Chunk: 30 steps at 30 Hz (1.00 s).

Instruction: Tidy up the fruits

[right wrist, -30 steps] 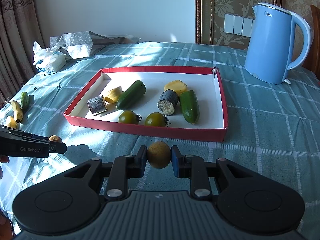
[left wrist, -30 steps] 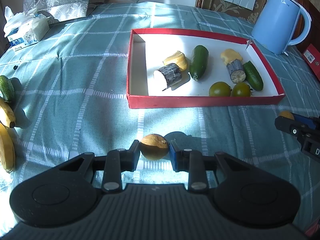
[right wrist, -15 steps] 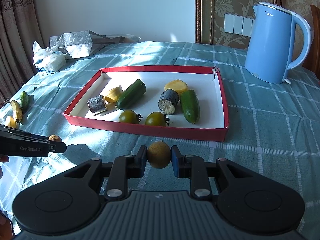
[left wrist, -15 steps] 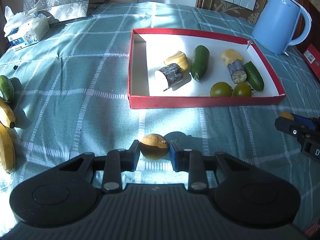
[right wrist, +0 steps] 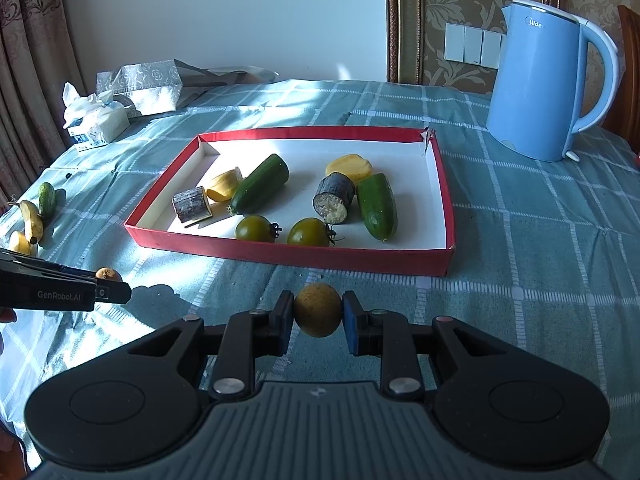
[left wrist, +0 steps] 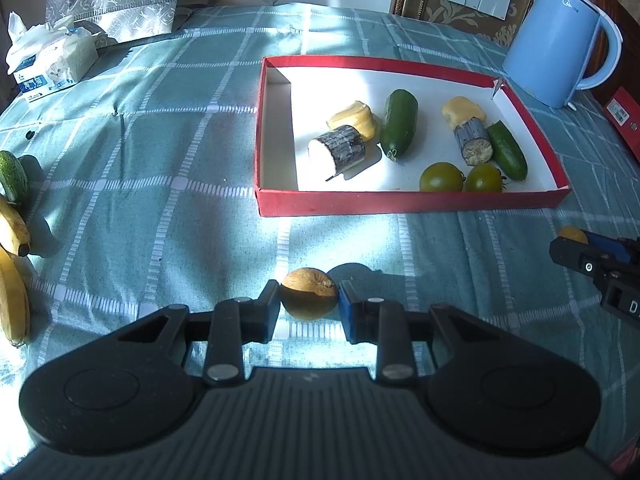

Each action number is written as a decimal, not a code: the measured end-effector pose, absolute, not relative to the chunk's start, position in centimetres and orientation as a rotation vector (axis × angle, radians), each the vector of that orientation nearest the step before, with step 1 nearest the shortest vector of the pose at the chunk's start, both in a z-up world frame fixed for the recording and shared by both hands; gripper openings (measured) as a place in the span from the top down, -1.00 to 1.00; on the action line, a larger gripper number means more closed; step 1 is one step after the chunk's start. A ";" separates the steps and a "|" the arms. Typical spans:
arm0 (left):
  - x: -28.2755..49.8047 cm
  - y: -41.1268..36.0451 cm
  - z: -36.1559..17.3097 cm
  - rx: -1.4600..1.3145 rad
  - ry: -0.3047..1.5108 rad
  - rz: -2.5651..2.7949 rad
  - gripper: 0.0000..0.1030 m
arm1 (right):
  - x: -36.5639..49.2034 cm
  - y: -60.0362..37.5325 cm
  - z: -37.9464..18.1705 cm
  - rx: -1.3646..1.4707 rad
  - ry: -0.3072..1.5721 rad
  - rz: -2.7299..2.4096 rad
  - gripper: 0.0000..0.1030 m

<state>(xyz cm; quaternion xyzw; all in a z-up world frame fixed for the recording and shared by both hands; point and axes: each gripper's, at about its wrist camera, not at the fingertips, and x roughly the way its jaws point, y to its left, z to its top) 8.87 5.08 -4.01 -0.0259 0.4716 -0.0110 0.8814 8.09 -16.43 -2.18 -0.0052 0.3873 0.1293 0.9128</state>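
Note:
In the left wrist view my left gripper (left wrist: pixel 309 301) is shut on a small round brown fruit (left wrist: pixel 308 290), held just above the teal checked cloth in front of the red tray (left wrist: pixel 412 202). My right gripper (right wrist: pixel 318 312) is shut on a similar yellow-brown round fruit (right wrist: pixel 318 304), held near the tray's front rim (right wrist: pixel 288 254). The tray holds two cucumbers (left wrist: pixel 398 122), two green tomatoes (left wrist: pixel 441 177), two sugarcane pieces (left wrist: pixel 338 154) and yellow fruit pieces (left wrist: pixel 354 118). Each gripper shows at the edge of the other's view, with its fruit between its fingers.
Bananas (left wrist: pixel 14 232) and a small cucumber (left wrist: pixel 12 174) lie on the cloth at the far left. A blue kettle (right wrist: pixel 540 88) stands behind the tray's right end. A tissue pack (left wrist: pixel 52 64) and a silver bag (left wrist: pixel 112 8) sit at the back left.

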 end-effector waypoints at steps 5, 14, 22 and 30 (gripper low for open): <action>8.8 5.1 -4.0 -0.055 0.980 -0.022 0.47 | 8.1 -16.4 -2.2 -0.009 0.798 0.269 0.51; 8.9 4.9 -3.3 -0.037 0.959 -0.031 0.47 | 8.1 -16.4 -2.2 -0.005 0.798 0.266 0.51; 10.2 4.4 -1.6 -0.032 0.920 -0.070 0.47 | 8.1 -16.9 -2.2 0.004 0.797 0.246 0.51; 16.3 2.0 0.2 0.022 0.830 -0.118 0.47 | 7.8 -18.8 -2.3 0.031 0.805 0.193 0.51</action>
